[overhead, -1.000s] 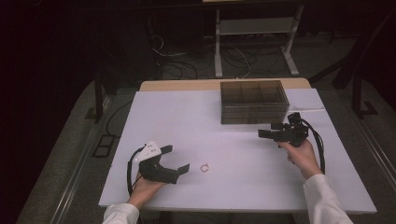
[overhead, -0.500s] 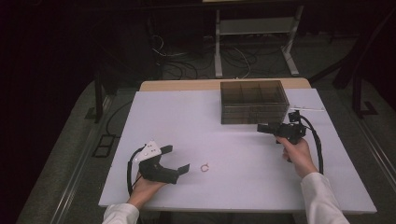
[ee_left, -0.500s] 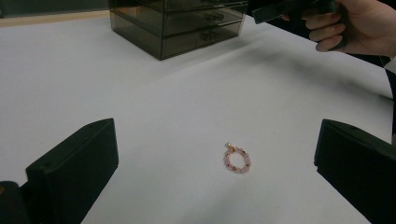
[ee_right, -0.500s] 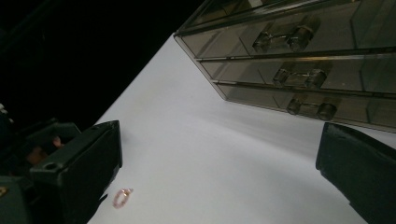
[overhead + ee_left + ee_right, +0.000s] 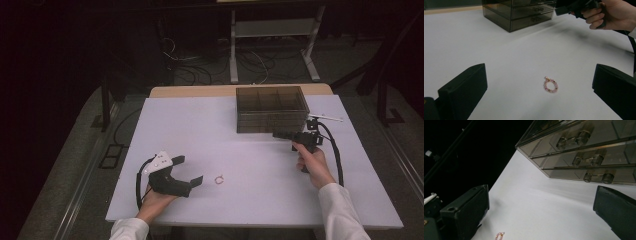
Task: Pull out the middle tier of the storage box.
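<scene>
With both sets of jaws standing wide apart and empty, nothing is gripped yet. Left gripper (image 5: 196,181) rests low on the table (image 5: 200,125) at roughly 7 o'clock, tips pointing toward 3 o'clock. The bead bracelet (image 5: 550,85), a small pink loop with gold spacers, lies flat just ahead of them, between the jaw lines in the left gripper view; in the high view it sits (image 5: 218,179) just beside the left tips, not touching.

Right gripper (image 5: 278,134) is held up at about 2 o'clock, tips aimed at 9 o'clock along the front of the smoky drawer box (image 5: 270,107). Right gripper view shows three stacked drawer fronts with clear knobs; the bottom knob pair (image 5: 598,177) is nearest the jaws, still apart from them.

My read: the left picks up the bracelet, the right opens a drawer.

Tips for the pick:
- Slide forward low, keeping the loop centred between the jaws.
- Drop the tips onto the table before closing; the beads are thin and will skate away otherwise.
- Close slowly across the loop, not along it.

For the drawer: square the right jaws to a single knob, pinch, then pull straight out so the light box doesn't drag.
</scene>
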`<action>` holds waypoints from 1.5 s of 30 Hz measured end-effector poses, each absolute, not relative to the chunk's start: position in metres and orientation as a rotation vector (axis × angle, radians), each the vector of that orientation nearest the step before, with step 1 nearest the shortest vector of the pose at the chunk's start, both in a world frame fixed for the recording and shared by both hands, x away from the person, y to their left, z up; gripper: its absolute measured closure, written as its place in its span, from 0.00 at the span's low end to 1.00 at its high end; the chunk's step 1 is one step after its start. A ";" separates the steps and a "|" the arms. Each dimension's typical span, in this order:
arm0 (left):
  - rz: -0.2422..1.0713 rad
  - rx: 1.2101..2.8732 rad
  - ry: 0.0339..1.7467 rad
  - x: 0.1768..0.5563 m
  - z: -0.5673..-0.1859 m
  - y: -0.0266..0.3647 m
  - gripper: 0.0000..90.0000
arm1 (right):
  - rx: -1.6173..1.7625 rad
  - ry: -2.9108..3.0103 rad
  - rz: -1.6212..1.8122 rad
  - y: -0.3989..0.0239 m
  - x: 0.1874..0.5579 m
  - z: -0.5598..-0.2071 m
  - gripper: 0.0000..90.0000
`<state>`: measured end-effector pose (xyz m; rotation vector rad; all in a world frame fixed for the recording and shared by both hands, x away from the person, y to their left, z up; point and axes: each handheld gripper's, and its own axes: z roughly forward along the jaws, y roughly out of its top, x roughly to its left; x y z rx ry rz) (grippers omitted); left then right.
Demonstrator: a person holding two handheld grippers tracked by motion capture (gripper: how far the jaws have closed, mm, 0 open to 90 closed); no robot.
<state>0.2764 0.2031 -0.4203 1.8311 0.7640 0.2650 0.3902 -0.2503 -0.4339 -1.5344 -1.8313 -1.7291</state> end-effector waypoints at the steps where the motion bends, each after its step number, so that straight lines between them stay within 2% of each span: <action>1: 0.265 1.831 0.764 0.276 -0.420 0.203 0.00 | -1.540 -1.819 -1.727 -0.250 0.391 -0.434 0.00; 35: 0.266 1.830 0.762 0.276 -0.420 0.203 0.00 | -1.806 -1.349 -1.736 -0.245 0.402 -0.448 0.00; 38: 0.266 1.832 0.760 0.276 -0.420 0.203 0.00 | -1.837 -1.353 -1.726 -0.244 0.402 -0.449 0.08; 43: 0.265 1.832 0.760 0.276 -0.420 0.203 0.00 | -1.873 -1.358 -1.725 -0.243 0.403 -0.451 0.08; 44: 0.265 1.832 0.760 0.276 -0.420 0.203 0.00 | -1.886 -1.361 -1.708 -0.244 0.403 -0.452 0.22; 45: 0.265 1.832 0.760 0.276 -0.420 0.203 0.00 | -1.886 -1.361 -1.708 -0.244 0.403 -0.452 0.22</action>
